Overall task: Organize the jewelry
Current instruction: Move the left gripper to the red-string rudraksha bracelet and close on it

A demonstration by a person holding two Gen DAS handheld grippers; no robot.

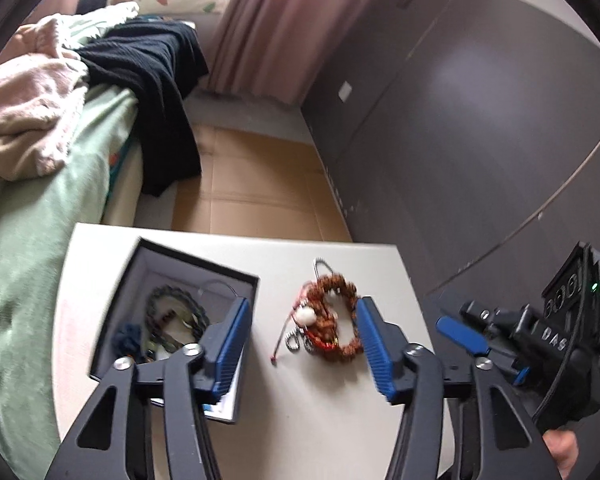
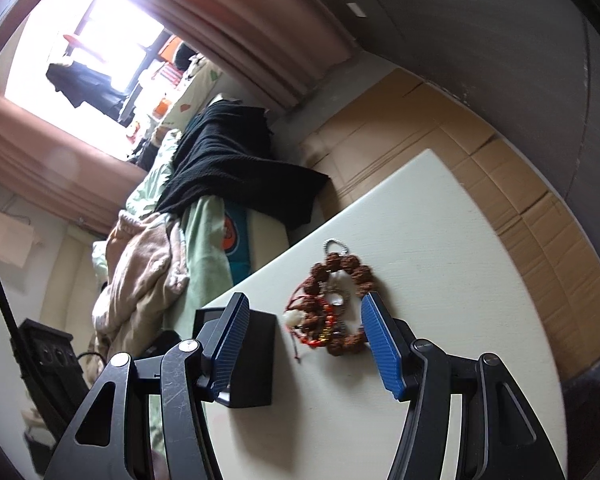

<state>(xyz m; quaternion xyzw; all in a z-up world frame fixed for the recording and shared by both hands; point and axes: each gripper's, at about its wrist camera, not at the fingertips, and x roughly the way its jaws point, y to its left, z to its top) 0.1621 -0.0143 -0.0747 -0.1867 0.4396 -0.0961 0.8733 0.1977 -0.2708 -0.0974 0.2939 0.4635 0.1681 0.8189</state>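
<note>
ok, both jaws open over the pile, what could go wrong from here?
1. The brown bead bracelet lies tangled with a red cord and metal chain; lifting one may drag the rest.
2. The black box already holds pieces; additions could snag.
3. The pile sits near the table edge.

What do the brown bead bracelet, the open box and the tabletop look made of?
Brown bead bracelet: knobbly, matte beads, probably seeds or carved wood. Box: stiff dark card with a pale matte lining, judging by its thin, sharp-edged walls. Table: smooth off-white surface, likely laminate or painted board.
</note>
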